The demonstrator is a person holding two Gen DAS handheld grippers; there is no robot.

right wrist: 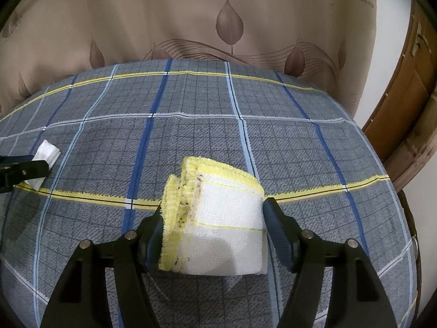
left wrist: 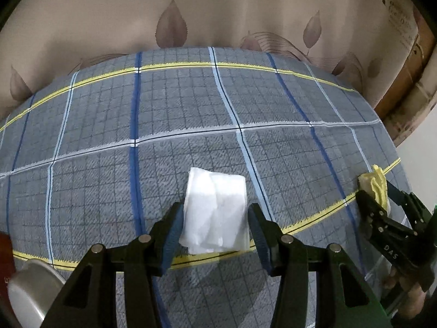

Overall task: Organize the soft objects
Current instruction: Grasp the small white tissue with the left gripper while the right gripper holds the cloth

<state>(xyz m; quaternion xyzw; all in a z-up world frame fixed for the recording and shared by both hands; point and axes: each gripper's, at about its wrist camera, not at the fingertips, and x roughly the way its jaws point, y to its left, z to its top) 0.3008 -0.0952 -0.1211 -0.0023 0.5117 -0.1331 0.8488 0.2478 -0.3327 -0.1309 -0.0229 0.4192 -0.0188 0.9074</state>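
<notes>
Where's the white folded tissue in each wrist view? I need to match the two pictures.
Left wrist view: white folded tissue lies bottom centre, between the left claw's open fingers.
Right wrist view: same tissue at far left edge, partly behind the left claw.
Shared landmark: the near yellow stripe on the checked cloth.

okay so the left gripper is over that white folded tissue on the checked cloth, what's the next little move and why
Probably close the left gripper on the white folded tissue. Its jaws stand open with the tissue lying between them on the checked cloth, a small gap showing on each side, so nothing is gripped yet. The right gripper is busy around the yellow-edged cloth.
</notes>
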